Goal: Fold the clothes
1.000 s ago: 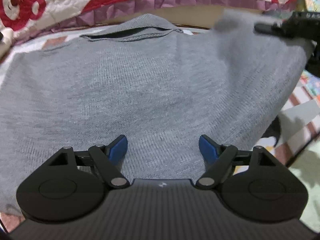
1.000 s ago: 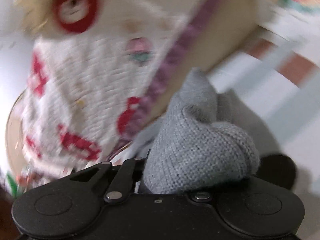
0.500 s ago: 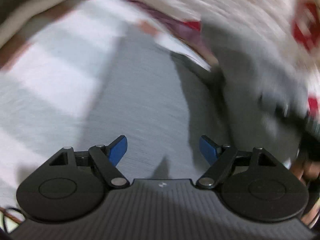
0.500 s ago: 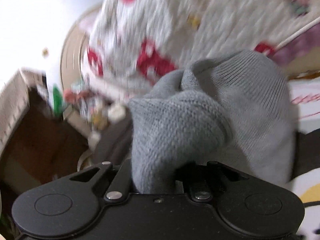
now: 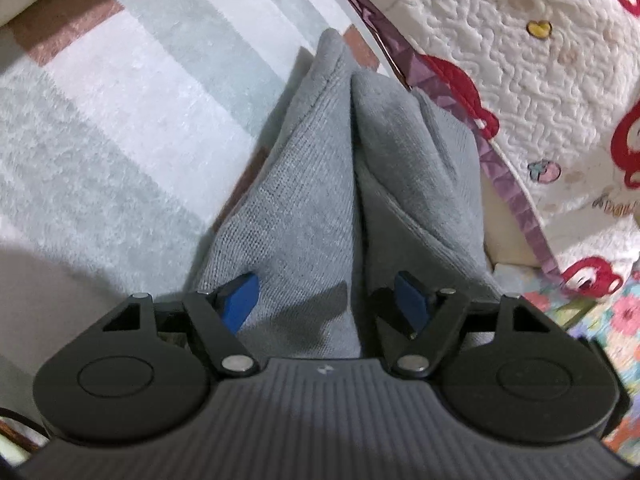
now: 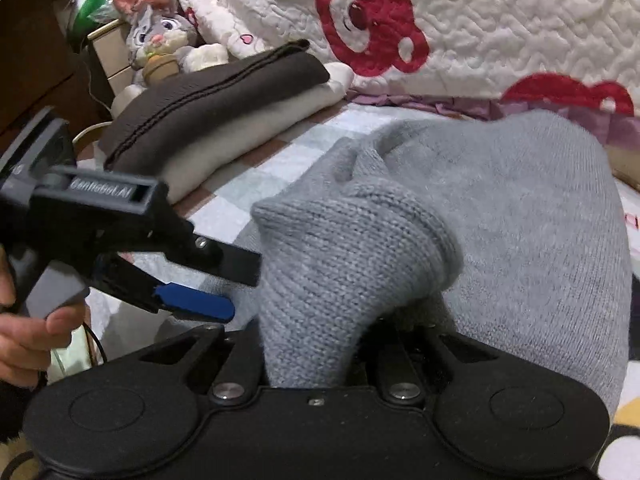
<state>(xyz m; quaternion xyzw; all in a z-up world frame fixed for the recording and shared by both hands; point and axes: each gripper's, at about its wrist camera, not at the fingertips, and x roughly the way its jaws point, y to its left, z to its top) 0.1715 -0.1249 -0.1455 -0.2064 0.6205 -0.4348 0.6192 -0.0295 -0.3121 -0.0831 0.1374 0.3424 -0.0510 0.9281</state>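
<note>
My right gripper [image 6: 316, 356] is clamped on a bunched fold of the grey knit sweater [image 6: 500, 240], which rises out of the closed jaws and fills the middle of that view; the fingertips themselves are buried in the knit, so I cannot see them. The rest of the sweater drapes to the right over the checked blanket [image 6: 280, 148]. My left gripper [image 5: 326, 300] is open, its blue pads [image 5: 240, 300] spread with the sweater [image 5: 304, 208] hanging in two folds just ahead of and between them, though I cannot tell whether they touch it. From the right wrist I see the left gripper [image 6: 224, 292] beside the bunched cloth. Behind lie a folded dark brown garment [image 6: 208, 92] on a white one, a plush rabbit [image 6: 160, 40], and a bear-print quilt [image 6: 460, 20]. The sweater's lower edge is cut off.
</note>
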